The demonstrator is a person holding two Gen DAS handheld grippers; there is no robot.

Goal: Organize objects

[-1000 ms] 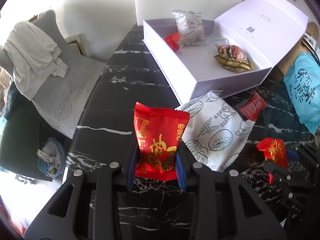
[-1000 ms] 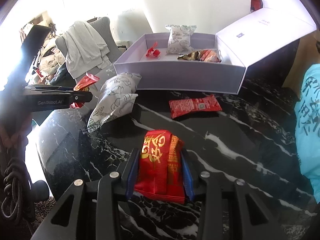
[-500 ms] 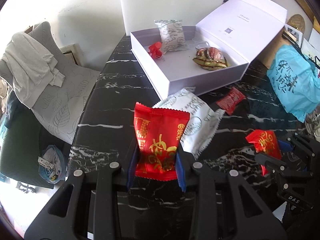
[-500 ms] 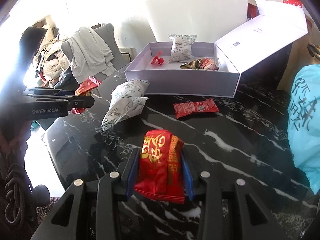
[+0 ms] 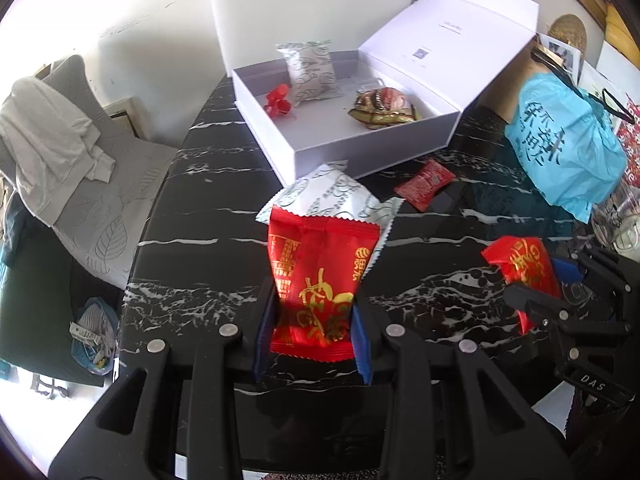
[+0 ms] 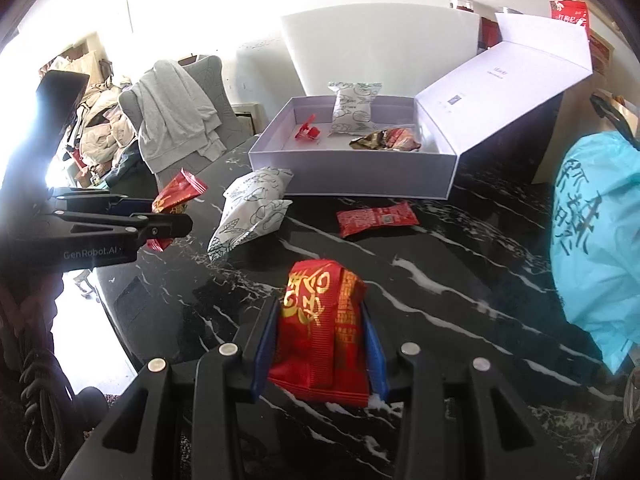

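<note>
gripping a red snack packet (image 5: 316, 280) in the left gripper (image 5: 312, 322), right gripper (image 6: 320, 354) clamped on a second red packet (image 6: 324, 332), both above the table (image 5: 208, 216), open white box (image 5: 320, 148) at its far edge

Black marble-veined table (image 5: 224, 216) is set against a white wall (image 5: 132, 12). A grey leaf-pattern chair (image 6: 218, 80), draped with a pale garment (image 6: 172, 116), is seen beside it. Strong daylight is cast from the left; clutter (image 6: 96, 128) is piled behind.
</note>
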